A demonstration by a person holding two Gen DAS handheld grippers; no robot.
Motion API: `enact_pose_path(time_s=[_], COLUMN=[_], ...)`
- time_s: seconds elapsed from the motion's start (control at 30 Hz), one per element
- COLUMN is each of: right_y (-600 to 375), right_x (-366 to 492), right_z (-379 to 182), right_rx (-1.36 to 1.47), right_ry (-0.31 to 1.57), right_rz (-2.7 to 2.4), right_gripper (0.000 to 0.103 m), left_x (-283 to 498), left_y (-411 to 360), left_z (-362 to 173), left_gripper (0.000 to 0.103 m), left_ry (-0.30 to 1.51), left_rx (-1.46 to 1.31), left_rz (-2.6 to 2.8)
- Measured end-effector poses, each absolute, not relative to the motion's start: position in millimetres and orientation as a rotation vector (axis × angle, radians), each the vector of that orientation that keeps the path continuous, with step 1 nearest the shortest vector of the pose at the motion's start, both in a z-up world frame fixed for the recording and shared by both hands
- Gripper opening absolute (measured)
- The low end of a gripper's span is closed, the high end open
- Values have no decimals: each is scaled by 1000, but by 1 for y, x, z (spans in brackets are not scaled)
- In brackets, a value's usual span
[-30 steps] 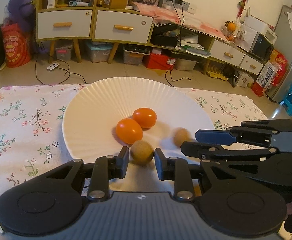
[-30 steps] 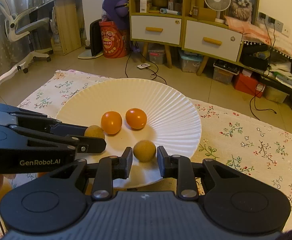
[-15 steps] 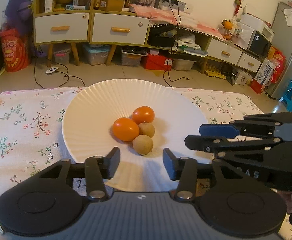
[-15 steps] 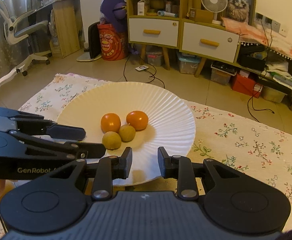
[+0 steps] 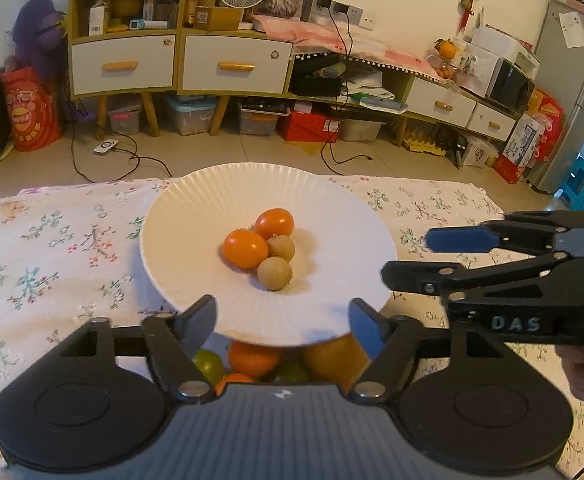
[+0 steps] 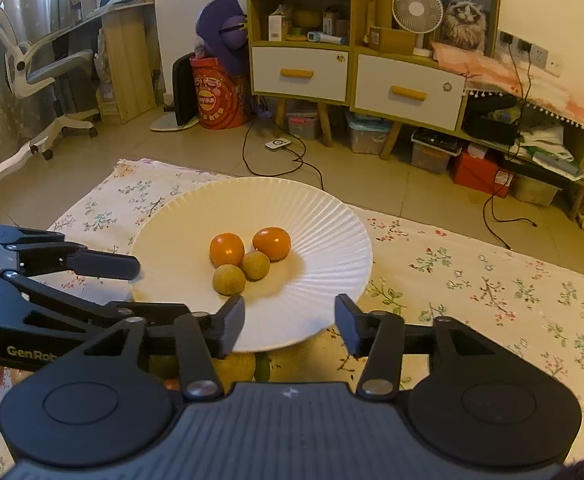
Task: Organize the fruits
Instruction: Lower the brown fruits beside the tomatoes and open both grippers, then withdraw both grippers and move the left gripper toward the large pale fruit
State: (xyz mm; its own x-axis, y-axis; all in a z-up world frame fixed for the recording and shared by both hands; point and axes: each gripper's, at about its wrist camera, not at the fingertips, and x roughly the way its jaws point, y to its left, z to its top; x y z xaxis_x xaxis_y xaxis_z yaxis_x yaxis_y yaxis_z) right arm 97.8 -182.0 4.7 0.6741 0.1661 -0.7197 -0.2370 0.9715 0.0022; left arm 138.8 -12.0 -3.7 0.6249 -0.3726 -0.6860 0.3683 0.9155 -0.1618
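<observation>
Floral cloth (image 5: 72, 248): plate (image 5: 196, 216) with four fruits (image 5: 274, 273)

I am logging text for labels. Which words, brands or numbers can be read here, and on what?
"DAS": on the right tongs, side of body.
"GenRob", cut off: on the left tongs, side of body.
Red bucket: print too blurred.
Shelf boxes: labels too small.

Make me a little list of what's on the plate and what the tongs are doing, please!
plate: white ribbed plate on a flowery cloth
orange fruits: two, touching
brown fruits: two small round ones, against the orange ones
left tongs: opening, nothing between them
right tongs: opening, nothing between them
under plate's near edge: more fruit, orange and green
</observation>
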Motion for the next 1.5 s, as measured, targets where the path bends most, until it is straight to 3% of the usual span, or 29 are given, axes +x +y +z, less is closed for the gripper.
enact_pose_path(time_s=[0.27, 0.57, 0.97, 1.5], right_y=[-181, -181, -172, -167], right_x=[76, 60, 43, 25], right_z=[4, 14, 14, 2], right_rx=[-112, -72, -117, -151], right_ry=[835, 839, 820, 814], right_rz=[221, 221, 214, 218], right_gripper=[66, 75, 91, 96], left_x=[118, 97, 76, 50], left_y=[-8, 3, 25, 51], left_z=[-3, 5, 8, -11], left_gripper=[75, 82, 84, 84], left_ry=[795, 797, 786, 824], left_rx=[53, 69, 107, 148], left_rz=[-429, -428, -384, -349])
